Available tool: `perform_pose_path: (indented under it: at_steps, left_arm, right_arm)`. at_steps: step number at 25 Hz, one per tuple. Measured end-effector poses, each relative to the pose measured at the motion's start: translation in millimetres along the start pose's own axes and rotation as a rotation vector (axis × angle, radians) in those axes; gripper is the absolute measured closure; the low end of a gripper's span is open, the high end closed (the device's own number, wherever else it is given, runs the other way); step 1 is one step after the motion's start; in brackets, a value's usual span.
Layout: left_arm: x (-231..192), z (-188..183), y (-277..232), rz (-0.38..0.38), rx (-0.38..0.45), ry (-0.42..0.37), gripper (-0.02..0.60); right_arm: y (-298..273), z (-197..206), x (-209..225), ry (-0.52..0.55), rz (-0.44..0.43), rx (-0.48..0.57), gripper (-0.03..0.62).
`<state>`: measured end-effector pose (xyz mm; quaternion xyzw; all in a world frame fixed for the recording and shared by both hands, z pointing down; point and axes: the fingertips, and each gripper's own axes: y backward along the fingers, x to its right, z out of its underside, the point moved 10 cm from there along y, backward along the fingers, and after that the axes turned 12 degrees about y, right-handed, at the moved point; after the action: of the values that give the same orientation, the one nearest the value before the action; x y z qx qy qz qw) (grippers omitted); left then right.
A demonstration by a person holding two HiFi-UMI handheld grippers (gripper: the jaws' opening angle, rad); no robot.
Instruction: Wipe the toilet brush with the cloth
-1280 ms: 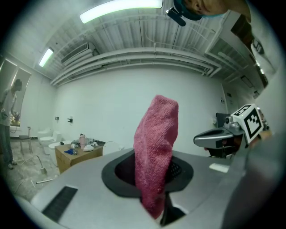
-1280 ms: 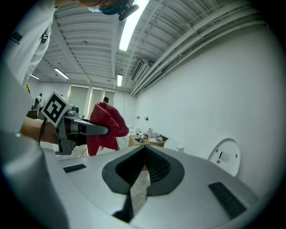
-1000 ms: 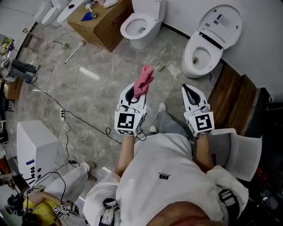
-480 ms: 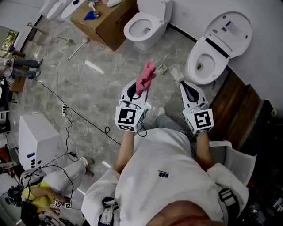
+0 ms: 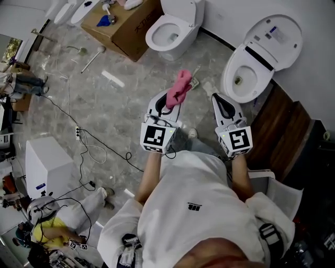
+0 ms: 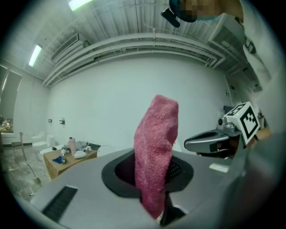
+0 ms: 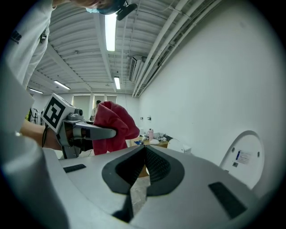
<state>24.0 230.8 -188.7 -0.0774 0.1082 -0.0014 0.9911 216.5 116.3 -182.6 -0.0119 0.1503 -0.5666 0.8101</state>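
The left tool [image 5: 167, 102] is clamped on the pink cloth [image 6: 155, 147], which stands up from its jaws. The right tool [image 7: 145, 154] is pressed together with nothing in it. Just beyond the cloth, on the floor [image 5: 125, 110] near the open toilet [image 5: 246, 78], lies what may be the toilet brush [image 5: 194, 79], too small to be sure.

An open-lidded toilet [image 5: 252, 69], another toilet [image 5: 180, 10] beside a cardboard box [image 5: 131, 32]

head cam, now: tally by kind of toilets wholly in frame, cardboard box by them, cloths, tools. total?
White ceramic toilets: 2
Brown cardboard box: 1
Pink terry cloth: 1, clamped in left tool
Grey tools: 2, left tool, right tool
Total: 6
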Motion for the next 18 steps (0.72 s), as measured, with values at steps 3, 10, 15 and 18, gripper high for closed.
perform_pose_path:
  at_steps: [3, 10, 15, 18]
  left_arm:
    - [-15, -1, -10, 0.024, -0.005, 0.004, 0.495]
    - [-65, 2, -43, 0.122, -0.037, 0.021, 0.495]
    - [-123, 1, -74, 0.198, -0.089, 0.034, 0.495]
    - [-158, 8, -95, 0.235, -0.126, 0.043, 0.495]
  right_arm:
    - [-14, 0, 0, -0.004, 0.021, -0.015, 0.599]
    - [-57, 3, -2, -0.019, 0.11, -0.054, 0.599]
    - [-104, 4, -8, -0.031, 0.189, -0.128, 0.599]
    - [-136, 13, -7, -0.035, 0.238, -0.165, 0.599]
